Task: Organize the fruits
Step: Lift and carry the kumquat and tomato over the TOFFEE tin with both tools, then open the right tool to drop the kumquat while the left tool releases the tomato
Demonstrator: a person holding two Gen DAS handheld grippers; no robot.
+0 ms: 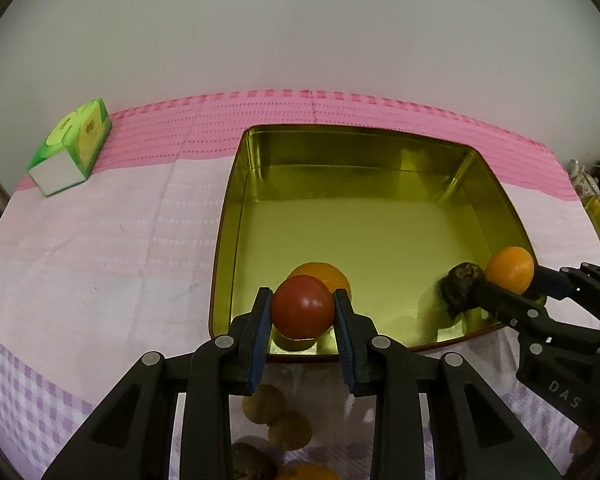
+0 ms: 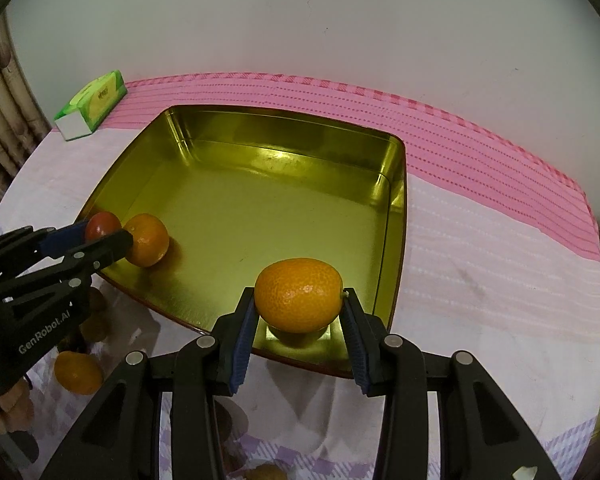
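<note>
Left gripper (image 1: 303, 312) clamps a red tomato (image 1: 302, 306) between its blue pads, above the near edge of the gold tin tray (image 1: 380, 132). An orange (image 2: 148, 239) lies on the tray floor just behind the tomato. Right gripper (image 2: 299, 309) grips a second orange (image 2: 299, 294) over the tray's near right corner; a dark brown fruit (image 1: 462, 288) sits beside it there. More fruit (image 2: 77, 372) lies on the checked cloth (image 1: 80, 248) outside the tray. Green tissue box (image 1: 71, 146) far left.
</note>
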